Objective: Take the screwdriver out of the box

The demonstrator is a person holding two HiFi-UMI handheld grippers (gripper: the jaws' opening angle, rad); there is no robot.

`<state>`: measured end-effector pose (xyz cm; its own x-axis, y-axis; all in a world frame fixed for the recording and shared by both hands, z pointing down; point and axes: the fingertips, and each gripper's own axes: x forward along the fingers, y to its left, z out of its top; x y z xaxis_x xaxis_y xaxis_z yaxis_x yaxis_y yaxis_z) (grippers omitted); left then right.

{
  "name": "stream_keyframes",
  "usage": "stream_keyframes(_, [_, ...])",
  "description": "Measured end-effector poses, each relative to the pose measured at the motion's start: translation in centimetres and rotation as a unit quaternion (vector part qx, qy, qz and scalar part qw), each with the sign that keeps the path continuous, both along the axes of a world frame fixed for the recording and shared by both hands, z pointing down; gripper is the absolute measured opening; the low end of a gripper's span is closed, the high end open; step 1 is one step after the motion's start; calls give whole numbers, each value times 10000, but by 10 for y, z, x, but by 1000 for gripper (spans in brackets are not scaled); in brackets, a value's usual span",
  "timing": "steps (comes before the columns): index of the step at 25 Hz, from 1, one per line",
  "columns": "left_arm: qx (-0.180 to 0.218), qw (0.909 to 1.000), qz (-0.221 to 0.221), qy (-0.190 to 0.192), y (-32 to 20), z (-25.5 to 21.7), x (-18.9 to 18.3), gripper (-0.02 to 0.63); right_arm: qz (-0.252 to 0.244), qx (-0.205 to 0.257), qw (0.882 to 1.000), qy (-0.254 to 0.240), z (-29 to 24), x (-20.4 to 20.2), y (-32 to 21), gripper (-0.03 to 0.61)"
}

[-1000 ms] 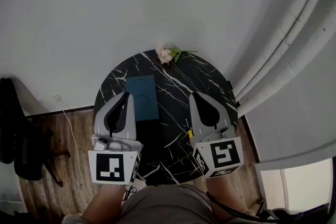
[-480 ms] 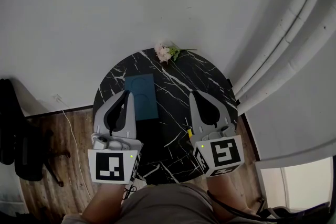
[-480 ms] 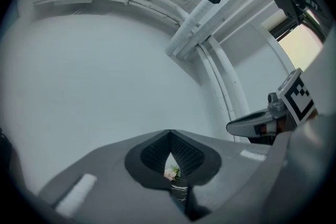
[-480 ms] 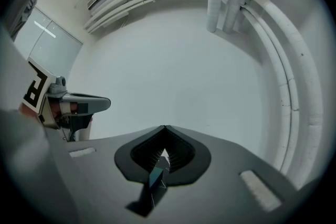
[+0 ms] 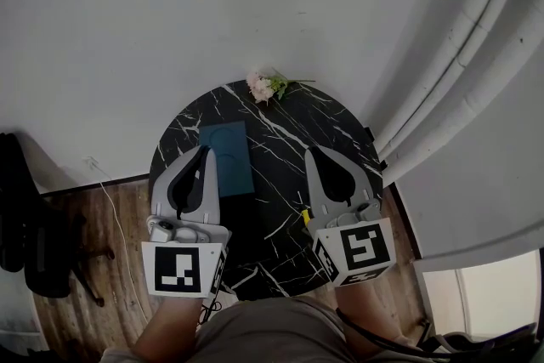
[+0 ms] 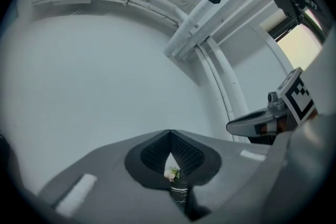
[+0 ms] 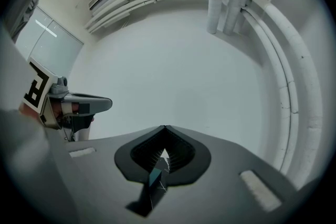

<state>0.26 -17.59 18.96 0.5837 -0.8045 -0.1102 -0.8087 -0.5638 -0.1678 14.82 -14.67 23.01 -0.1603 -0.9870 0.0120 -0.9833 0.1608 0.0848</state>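
Round black marble surface sits against a white wall, with wood floor off its left and near edges. The teal box lies flat on the left half, long side running away from the person. Only its flat top shows, so the contents are hidden.

Left gripper: jaws pressed together, nothing between them. The tips hang just beside the box's left edge and overlap it in the head view; contact can't be told.

Right gripper: jaws also pressed together and empty, well apart from the box on its right. In the right gripper view the box shows low through the slot behind the jaw tips.

Bare marble lies between the two grippers and right of the box. Pink flowers lie at the far rim, beyond the box. White pipes crowd the right side near the rim. A white cable trails on the floor at left.
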Motion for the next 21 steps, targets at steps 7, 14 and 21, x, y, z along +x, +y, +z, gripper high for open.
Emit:
stream_keyframes(7, [-12, 10000, 17, -9, 2, 1, 1, 0, -30, 26, 10000, 51, 0, 0, 2, 25])
stream_keyframes(14, [-12, 10000, 13, -12, 3, 2, 0, 0, -26, 22, 10000, 59, 1, -1, 4, 25])
stream_keyframes(21, [-17, 10000, 14, -7, 4, 1, 2, 0, -50, 50, 10000, 68, -1, -1, 6, 25])
